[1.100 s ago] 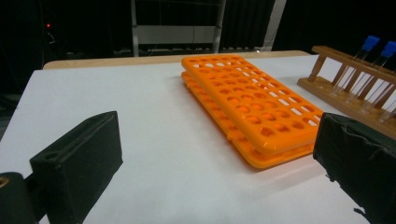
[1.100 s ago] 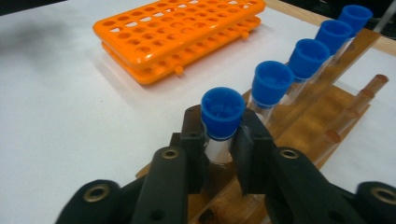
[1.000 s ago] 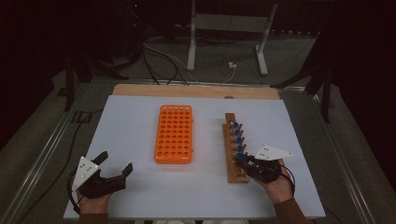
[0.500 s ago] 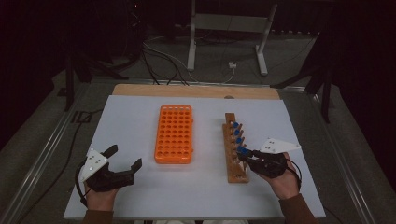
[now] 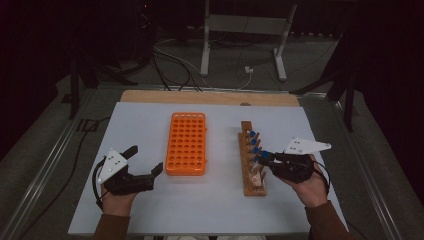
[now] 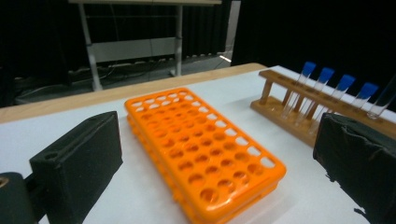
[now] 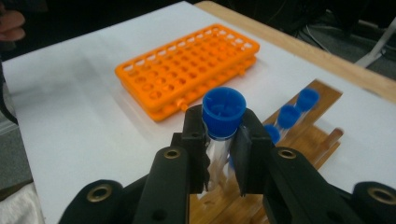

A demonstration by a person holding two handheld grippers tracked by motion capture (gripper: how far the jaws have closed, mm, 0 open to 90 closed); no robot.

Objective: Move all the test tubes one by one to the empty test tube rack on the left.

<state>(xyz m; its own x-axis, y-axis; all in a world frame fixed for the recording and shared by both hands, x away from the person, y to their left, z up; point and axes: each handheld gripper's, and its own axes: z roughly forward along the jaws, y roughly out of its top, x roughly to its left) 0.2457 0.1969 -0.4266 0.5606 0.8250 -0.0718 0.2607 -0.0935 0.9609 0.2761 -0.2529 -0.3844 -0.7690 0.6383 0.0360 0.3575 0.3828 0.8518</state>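
Blue-capped and clear, a test tube (image 7: pixel 219 135) is sitting clamped between the jaws of the right gripper (image 7: pixel 219 140), gripped just under its cap so the glass body is hanging free below the pads. It is standing upright above the wooden tube rack (image 5: pixel 248 165), clear of its hole, and that high grip looks chosen to let the tube slide straight out of one hole and into another without the jaws fouling the rack. Beyond the jaw tips, three more capped tubes (image 7: pixel 289 114) are waiting in the rack's far holes. Off to the left of those jaws, across bare white counter (image 5: pixel 220 210), the orange plastic rack (image 7: pixel 187 65) is lying flat with its grid of holes empty, the likely destination. The left gripper (image 5: pixel 145 165) is hovering with its jaws wide apart and nothing between them; the orange rack (image 6: pixel 201 149) is lying just ahead of them, probably so this hand can steady it during insertion.
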